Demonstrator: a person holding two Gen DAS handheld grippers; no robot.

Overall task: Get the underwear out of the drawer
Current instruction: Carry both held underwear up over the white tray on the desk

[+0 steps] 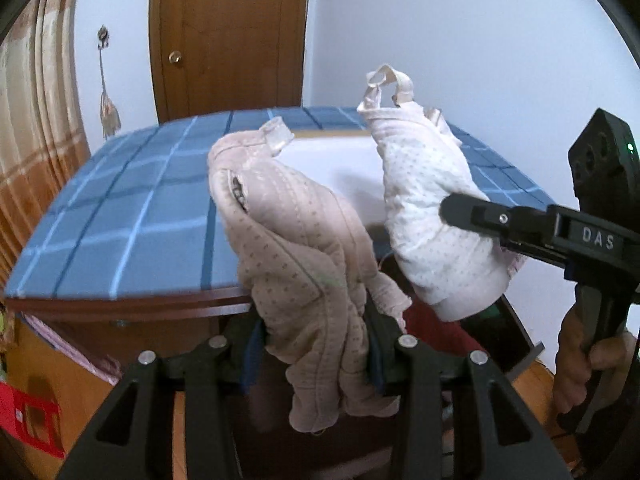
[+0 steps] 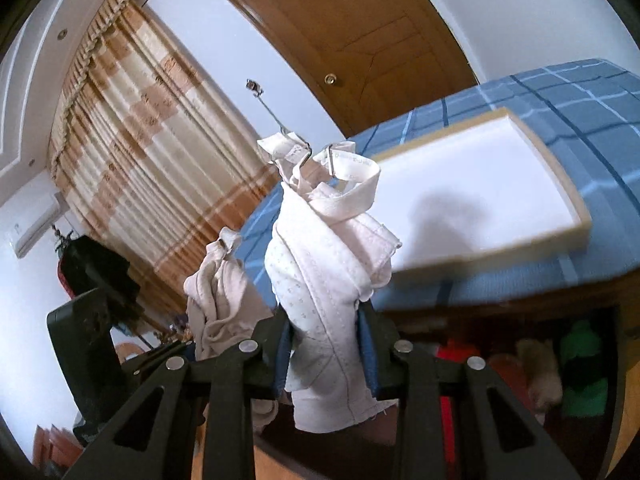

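The open drawer (image 2: pixel 560 360) under the checked blue tabletop (image 1: pixel 120 216) holds crumpled clothes in red, green and a pale fuzzy piece. On the tabletop sits a shallow tray (image 2: pixel 576 216) with a white floor and nothing in it.

The left gripper (image 1: pixel 316 344) is clamped on a beige dotted bra (image 1: pixel 288 256): the cloth runs up between its blue pads and flops over toward twelve o'clock, with a tail hanging below the fingers. The right gripper (image 2: pixel 326 356) pinches a white dotted bra (image 2: pixel 320 272) the same way, straps curling at twelve o'clock above the pads. Both garments are lifted clear of the drawer, the white one at three o'clock of the beige one in the left wrist view, just beside it. A hand (image 1: pixel 580 364) grips the right tool's handle.
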